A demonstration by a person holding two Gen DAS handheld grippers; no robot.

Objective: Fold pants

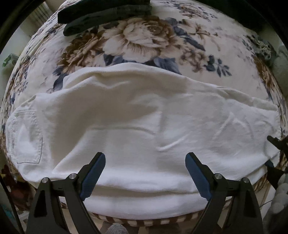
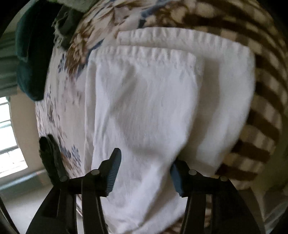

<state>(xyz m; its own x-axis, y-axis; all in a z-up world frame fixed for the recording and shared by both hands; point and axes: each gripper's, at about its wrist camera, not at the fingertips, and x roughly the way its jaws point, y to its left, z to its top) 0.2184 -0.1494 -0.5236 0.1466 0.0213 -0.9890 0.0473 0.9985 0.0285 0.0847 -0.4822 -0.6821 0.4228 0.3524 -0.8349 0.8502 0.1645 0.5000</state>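
White pants [image 1: 136, 126] lie spread sideways across a floral blanket [image 1: 144, 39], with a back pocket [image 1: 25, 136] at the left. My left gripper [image 1: 145, 156] is open above the pants' near edge, holding nothing. In the right wrist view the pants [image 2: 147, 100] run away from me, their gathered hem [image 2: 154, 52] at the far end. My right gripper [image 2: 145, 158] is open, with the pants' near end between its fingers and partly over the right fingertip. The right gripper also shows at the right edge of the left wrist view [image 1: 277, 154].
Dark folded clothes [image 1: 106, 14] lie at the blanket's far left. A brown striped border [image 2: 261, 111] edges the blanket on the right. A window [image 2: 9, 140] and floor lie to the left, beyond the bed's edge.
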